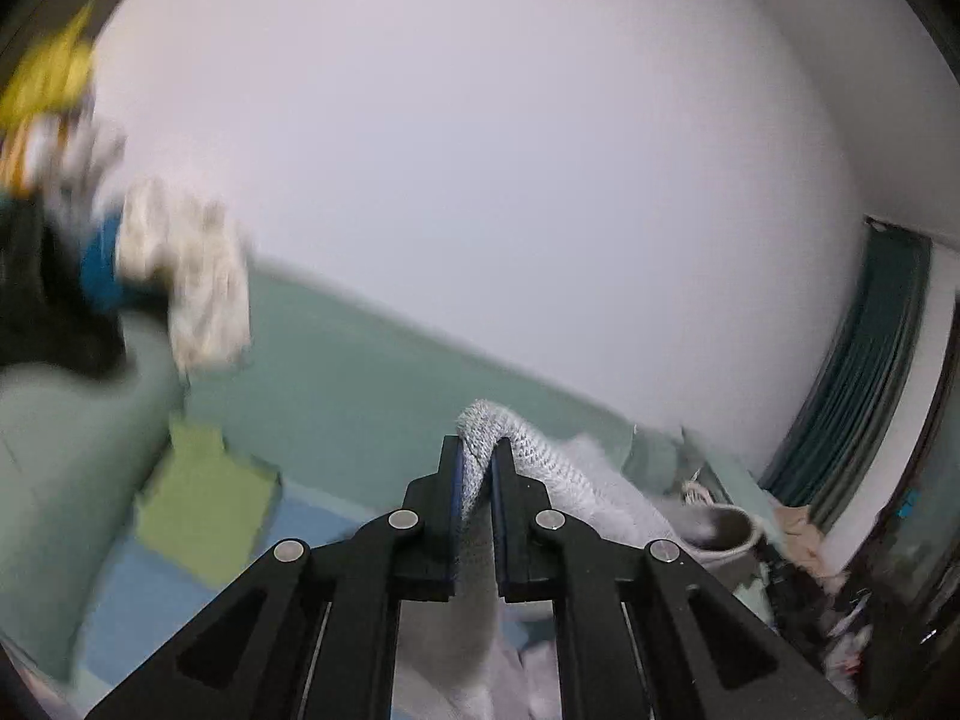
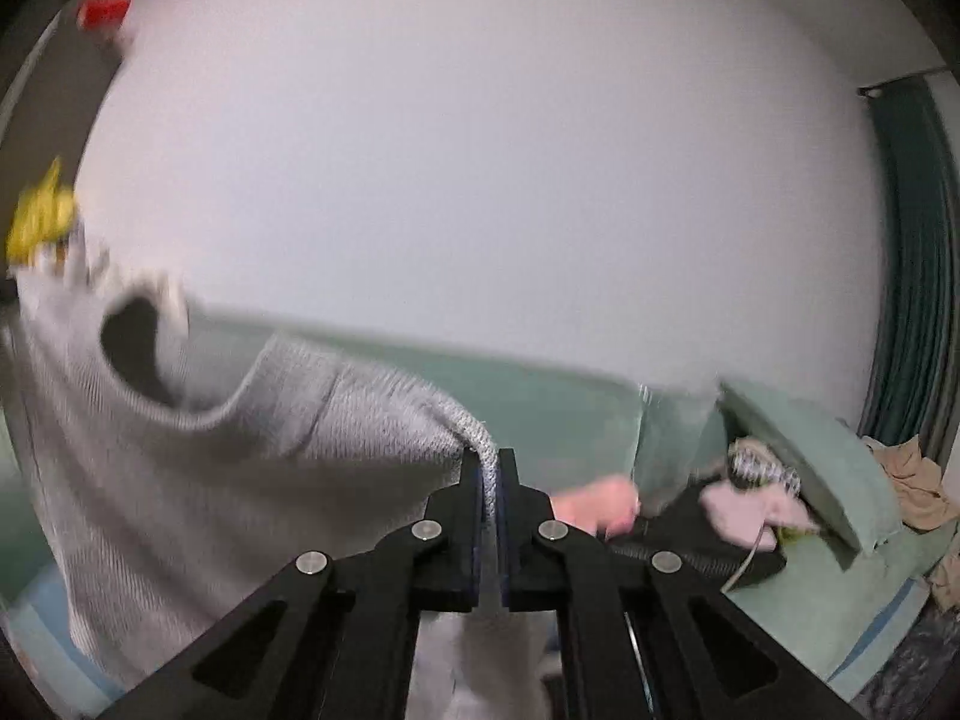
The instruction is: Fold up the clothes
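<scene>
both grippers pinched on the grey knit sweater (image 2: pixel 252 456), held up over the green bed (image 2: pixel 840 588) | left gripper (image 1: pixel 477 468) fingers bite a thin rolled edge, right gripper (image 2: pixel 489 480) too | risk imo: heavy knit slips out, lands bunched on the clothes pile (image 1: pixel 180 264) far left

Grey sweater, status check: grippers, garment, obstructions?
Left gripper and right gripper both shut on grey sweater. Sweater lifted, hanging spread above green bed. Nothing blocking; frames blurred.
</scene>
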Motion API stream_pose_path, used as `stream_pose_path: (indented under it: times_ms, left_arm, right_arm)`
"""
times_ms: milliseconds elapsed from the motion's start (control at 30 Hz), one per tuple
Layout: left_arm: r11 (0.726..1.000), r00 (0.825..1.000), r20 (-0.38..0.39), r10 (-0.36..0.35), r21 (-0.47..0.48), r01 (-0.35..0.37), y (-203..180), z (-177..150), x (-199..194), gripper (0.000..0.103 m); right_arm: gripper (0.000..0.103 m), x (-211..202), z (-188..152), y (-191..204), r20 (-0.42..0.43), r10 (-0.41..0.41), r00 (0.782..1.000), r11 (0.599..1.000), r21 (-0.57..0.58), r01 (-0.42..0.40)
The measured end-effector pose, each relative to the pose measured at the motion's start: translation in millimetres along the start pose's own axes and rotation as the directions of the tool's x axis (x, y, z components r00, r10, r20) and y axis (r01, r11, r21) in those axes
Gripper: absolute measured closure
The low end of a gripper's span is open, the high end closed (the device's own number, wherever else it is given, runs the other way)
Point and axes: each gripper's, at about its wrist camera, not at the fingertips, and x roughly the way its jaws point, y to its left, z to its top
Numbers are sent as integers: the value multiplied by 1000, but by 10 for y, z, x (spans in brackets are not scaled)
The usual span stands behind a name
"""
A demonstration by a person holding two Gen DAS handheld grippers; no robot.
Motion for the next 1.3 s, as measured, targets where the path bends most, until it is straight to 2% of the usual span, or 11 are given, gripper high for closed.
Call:
stream_pose_path:
  times_ms: [200,433,667,767,900,933,1000,1067,1133,1200,1300]
  left_arm:
    - [999,987,160,-31,45,24,-570,954,-890,95]
    - [996,980,182,75,27,-81,-395,1237,-764,95]
    - [979,976,89,196,-78,-190,413,1057,189,96]
    - [969,965,96,245,-46,-242,763,833,763,103]
    - [949,941,-141,306,-36,-314,1323,328,1745,103]
    - [940,916,-239,323,-31,-340,1493,131,2022,103]
    - [924,793,-502,344,34,-380,1844,-512,2492,103]
    - [911,601,-720,348,108,-399,2196,-1154,2963,99]
    - [887,387,-832,397,239,-396,2489,-1842,3308,73]
    - [862,266,-847,460,354,-363,2589,-2337,3415,50]
    - [859,158,-862,481,428,-282,2783,-2861,3631,48]
  right_arm:
    - [100,-794,968,-245,225,-26,974,999,32,19]
    - [100,-988,1387,-186,333,-33,942,999,20,28]
    - [103,92,1068,91,235,-150,960,988,19,150]
    - [103,855,843,87,39,-10,999,999,51,8]
    - [100,1687,39,378,-189,187,964,982,33,-185]
    - [99,1868,-249,460,-257,249,934,968,50,-244]
    - [72,2234,-920,651,-416,356,837,932,89,-352]
    - [66,2373,-1596,912,-563,436,702,884,125,-449]
    - [63,2451,-2246,1148,-678,458,575,846,135,-515]
    - [54,2516,-2627,1260,-732,450,512,832,135,-539]
    - [41,2577,-3048,1394,-779,433,453,821,134,-555]
